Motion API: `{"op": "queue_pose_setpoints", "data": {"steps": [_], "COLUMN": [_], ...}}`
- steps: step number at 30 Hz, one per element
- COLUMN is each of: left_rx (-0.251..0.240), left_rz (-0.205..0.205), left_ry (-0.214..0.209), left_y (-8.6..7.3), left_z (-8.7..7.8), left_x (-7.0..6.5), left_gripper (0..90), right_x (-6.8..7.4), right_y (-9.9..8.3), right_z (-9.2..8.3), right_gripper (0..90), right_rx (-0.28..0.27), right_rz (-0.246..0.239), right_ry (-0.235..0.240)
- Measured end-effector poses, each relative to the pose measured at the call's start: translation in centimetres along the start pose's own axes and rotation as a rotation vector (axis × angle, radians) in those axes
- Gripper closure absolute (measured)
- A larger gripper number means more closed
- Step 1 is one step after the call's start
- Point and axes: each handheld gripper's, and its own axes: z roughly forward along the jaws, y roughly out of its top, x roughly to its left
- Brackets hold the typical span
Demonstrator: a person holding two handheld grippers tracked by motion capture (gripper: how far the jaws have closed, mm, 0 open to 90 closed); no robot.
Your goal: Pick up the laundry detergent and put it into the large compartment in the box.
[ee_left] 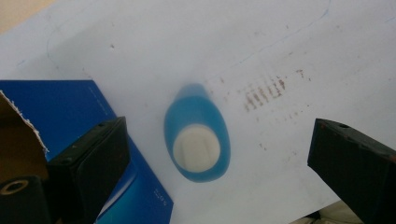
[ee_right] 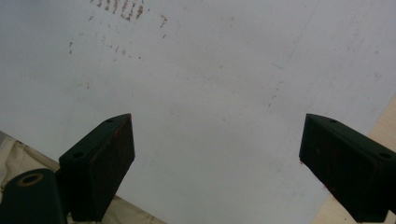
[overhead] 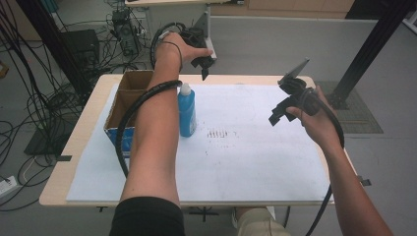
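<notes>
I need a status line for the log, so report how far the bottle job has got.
Nothing looks done yet: the blue bottle stands upright on the white sheet, beside the cardboard box and outside it. In hand: the left gripper hangs above the bottle's white cap, jaws wide apart, touching nothing. The right gripper hovers open over bare sheet. Gripping and moving the bottle are left, probably into the box.

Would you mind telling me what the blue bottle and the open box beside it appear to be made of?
The blue bottle looks like smooth, slightly translucent plastic with a matte white cap, judging by its even colour and soft sheen. The open box seems to be cardboard: plain brown inside, a frayed torn edge, and a glossy blue printed outside.
</notes>
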Motion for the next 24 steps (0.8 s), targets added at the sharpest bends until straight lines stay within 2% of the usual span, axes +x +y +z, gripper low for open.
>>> {"op": "queue_pose_setpoints", "data": {"steps": [17, 24], "left_rx": [0.031, 0.030], "left_rz": [-0.034, -0.048], "left_ry": [-0.007, -0.009], "left_y": [-0.6, -1.0], "left_z": [4.3, 5.5], "left_x": [0.8, 1.0], "left_gripper": [6.1, 6.1], "right_x": [-0.2, -0.3], "right_y": [0.0, -0.1], "right_z": [0.5, 0.6], "right_gripper": [10.2, 10.2], "right_rx": [0.009, 0.009], "right_rz": [0.007, 0.008], "right_ry": [0.005, 0.008]}}
